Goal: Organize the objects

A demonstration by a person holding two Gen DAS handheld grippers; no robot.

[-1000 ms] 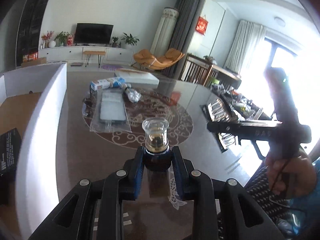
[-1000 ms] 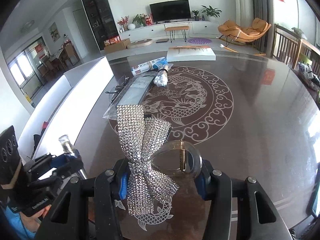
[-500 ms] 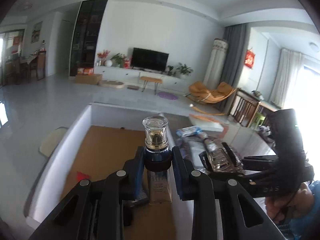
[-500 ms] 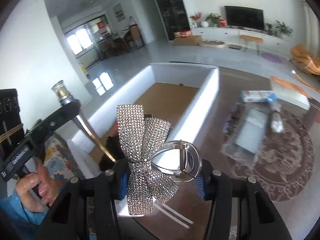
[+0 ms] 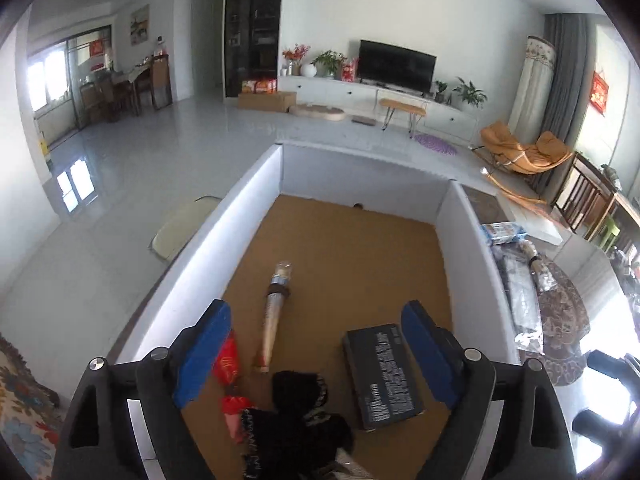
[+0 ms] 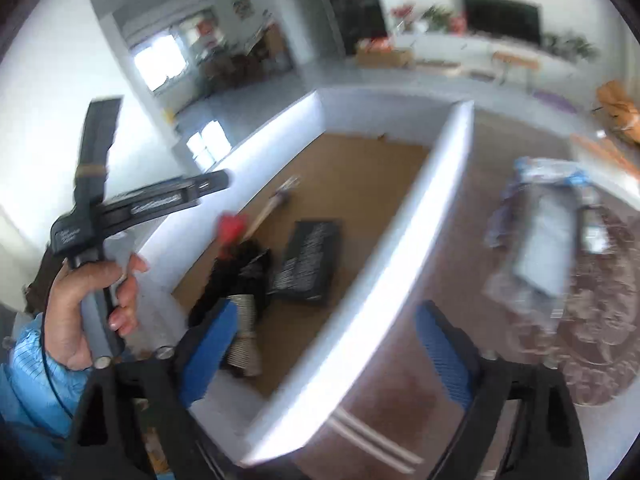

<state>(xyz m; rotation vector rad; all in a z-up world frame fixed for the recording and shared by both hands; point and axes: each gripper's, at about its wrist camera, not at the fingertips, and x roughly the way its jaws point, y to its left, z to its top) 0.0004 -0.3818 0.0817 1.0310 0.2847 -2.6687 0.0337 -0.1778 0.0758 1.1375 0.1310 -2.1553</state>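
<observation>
A large white-walled box (image 5: 248, 200) with a brown floor stands beside the table. In it lie the slim bottle with a clear cap (image 5: 274, 314), a black box (image 5: 382, 374), red packets (image 5: 226, 360) and a black item (image 5: 300, 404). My left gripper (image 5: 316, 352) is open and empty above the box. My right gripper (image 6: 324, 350) is open and empty over the box's near wall (image 6: 400, 248). The rhinestone bow clip (image 6: 242, 330) lies in the box by the right gripper's left finger. The right view is blurred.
The brown patterned table (image 6: 472, 264) carries plastic-wrapped packages (image 6: 548, 232) and a blue-and-white carton (image 5: 504, 232). The left hand-held gripper shows in the right wrist view (image 6: 132, 208). A living room lies beyond.
My left gripper opened and the bottle now lies on the box floor. My right gripper opened and the bow clip dropped into the box. Both views swung toward the box.
</observation>
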